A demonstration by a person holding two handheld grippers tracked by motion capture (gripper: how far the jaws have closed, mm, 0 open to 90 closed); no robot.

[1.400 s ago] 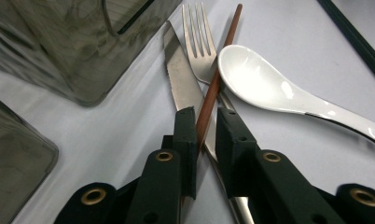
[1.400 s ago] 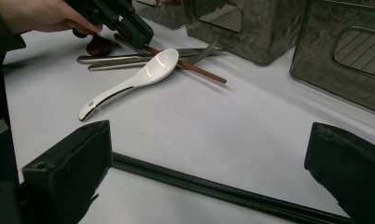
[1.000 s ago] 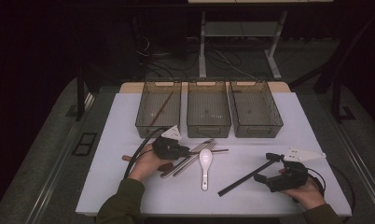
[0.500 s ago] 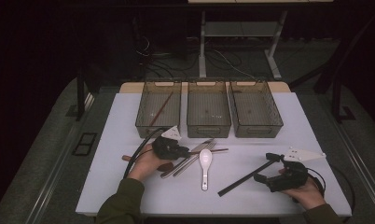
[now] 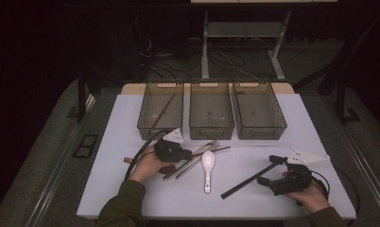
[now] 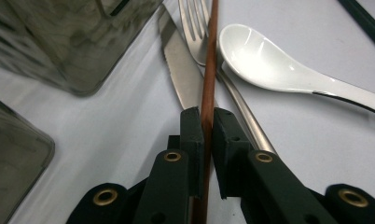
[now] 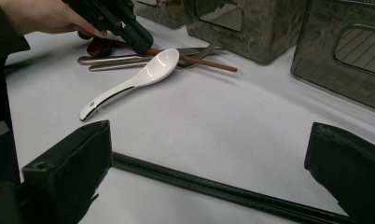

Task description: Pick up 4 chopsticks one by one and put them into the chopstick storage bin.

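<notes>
My left gripper (image 5: 185,153) (image 6: 206,116) is shut on a brown chopstick (image 6: 210,70) that lies across a knife (image 6: 178,65) and a fork (image 6: 195,28) near the table's middle. Its jaws have just been closing, and the pads now press the stick from both sides. A white ceramic spoon (image 5: 208,165) (image 6: 269,65) (image 7: 143,77) rests just right of that pile. At the right front, my right gripper (image 5: 269,170) (image 7: 209,140) stands open, wide, over a black chopstick (image 5: 247,180) (image 7: 223,190) lying on the table.
Three grey wire bins (image 5: 163,125) (image 5: 211,126) (image 5: 260,126) stand in a row behind the cutlery. The left bin holds another brown chopstick (image 5: 164,109). The white tabletop (image 5: 131,189) ends close to both hands at the front.
</notes>
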